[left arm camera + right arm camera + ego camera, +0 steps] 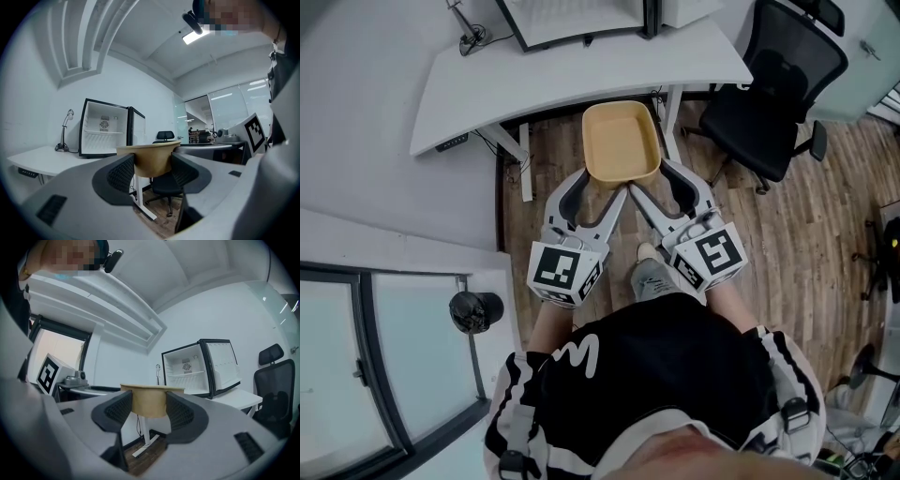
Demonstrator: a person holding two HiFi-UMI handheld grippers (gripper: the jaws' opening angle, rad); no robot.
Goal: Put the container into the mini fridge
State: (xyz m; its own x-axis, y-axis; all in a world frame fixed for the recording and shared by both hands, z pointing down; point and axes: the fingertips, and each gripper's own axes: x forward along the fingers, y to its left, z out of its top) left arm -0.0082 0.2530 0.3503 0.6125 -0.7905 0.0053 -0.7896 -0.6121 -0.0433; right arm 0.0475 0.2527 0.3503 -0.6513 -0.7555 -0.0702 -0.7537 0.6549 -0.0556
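The left gripper point(598, 190) and right gripper point(661, 185) each clamp the tan container point(621, 141), held up facing the open mini fridge point(105, 127).

A white desk point(581, 70) stands against a white wall point(42, 117) on a wood-plank floor point(806, 225), a black office chair point(769, 103) just beside it. Dark-framed glass panels point(422, 347) line one side; a ceiling light point(196, 36) glows overhead.

container point(622, 142): tan, empty, near rim pinched by left gripper point(600, 186) and right gripper point(662, 184)
desk point(581, 80): white, beyond the claws
chair point(769, 103): black, right of them
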